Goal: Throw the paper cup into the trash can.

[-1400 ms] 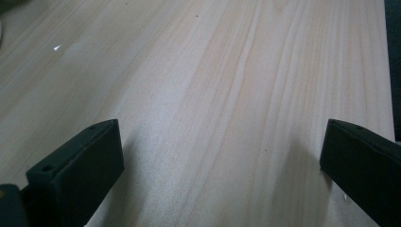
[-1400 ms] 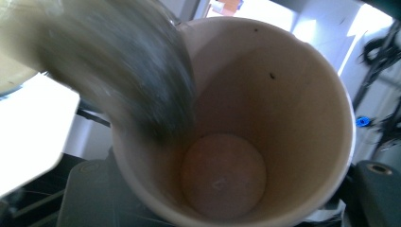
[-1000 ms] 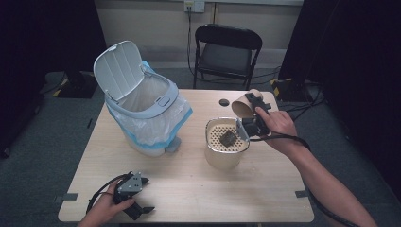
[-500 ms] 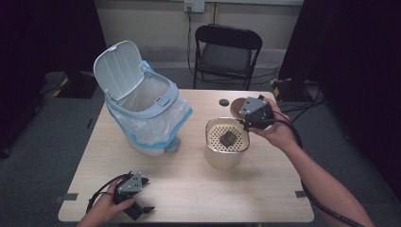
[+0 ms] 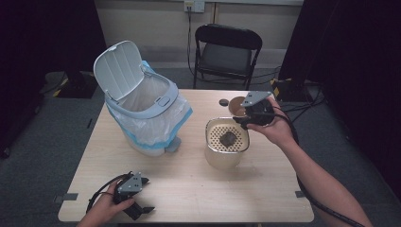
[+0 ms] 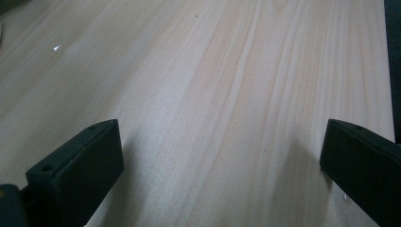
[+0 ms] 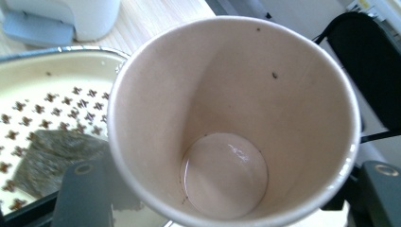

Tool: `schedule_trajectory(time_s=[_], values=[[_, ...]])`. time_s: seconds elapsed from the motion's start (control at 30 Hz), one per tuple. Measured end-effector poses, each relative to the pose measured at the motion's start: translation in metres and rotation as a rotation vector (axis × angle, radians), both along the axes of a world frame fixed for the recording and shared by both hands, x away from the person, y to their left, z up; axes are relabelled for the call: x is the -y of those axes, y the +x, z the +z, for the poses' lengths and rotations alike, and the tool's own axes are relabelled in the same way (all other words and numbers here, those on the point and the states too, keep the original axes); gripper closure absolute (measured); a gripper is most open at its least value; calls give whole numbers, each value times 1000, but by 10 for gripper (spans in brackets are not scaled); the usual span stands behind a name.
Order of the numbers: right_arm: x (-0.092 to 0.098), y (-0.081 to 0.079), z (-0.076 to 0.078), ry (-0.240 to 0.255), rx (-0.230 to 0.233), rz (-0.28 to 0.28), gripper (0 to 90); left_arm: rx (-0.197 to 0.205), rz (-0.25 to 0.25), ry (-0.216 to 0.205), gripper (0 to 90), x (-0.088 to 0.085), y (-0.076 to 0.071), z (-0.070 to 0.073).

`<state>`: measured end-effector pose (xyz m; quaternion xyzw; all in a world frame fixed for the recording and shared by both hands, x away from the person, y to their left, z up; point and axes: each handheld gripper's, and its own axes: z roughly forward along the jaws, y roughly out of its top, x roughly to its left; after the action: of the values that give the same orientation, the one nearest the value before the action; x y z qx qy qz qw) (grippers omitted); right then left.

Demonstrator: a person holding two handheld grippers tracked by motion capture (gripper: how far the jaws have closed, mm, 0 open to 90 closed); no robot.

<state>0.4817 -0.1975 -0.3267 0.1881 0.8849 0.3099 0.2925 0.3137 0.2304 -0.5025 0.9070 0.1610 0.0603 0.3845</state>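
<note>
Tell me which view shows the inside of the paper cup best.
The right gripper view: the paper cup faces the camera, its wet bottom plain. The high view shows the cup small behind the right claw.

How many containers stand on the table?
3: the open white trash bin at left, the cream strainer pot at centre, the paper cup behind it, between the right gripper's jaws.

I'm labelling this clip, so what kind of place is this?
Probably a recording studio or lab set-up, not a home: black curtains hang on both sides, a lone folding chair faces the wooden table, and cables trail across the grey carpet.
</note>
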Motion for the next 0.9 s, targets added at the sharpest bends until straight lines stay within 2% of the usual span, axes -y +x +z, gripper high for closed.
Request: schedule_trajectory(time_s=[0.1, 0.27, 0.73, 0.9], values=[[2, 3, 1, 69, -56, -8, 291, 0, 1, 0, 0, 0, 0, 0], [5, 8, 3, 125, -106, -15, 290, 4, 1, 0, 0, 0, 0, 0], [0, 10, 9, 186, -165, -12, 289, 3, 2, 1, 0, 0, 0, 0], [-4, 11, 13, 194, -167, -1, 288, 2, -1, 2, 0, 0, 0, 0]])
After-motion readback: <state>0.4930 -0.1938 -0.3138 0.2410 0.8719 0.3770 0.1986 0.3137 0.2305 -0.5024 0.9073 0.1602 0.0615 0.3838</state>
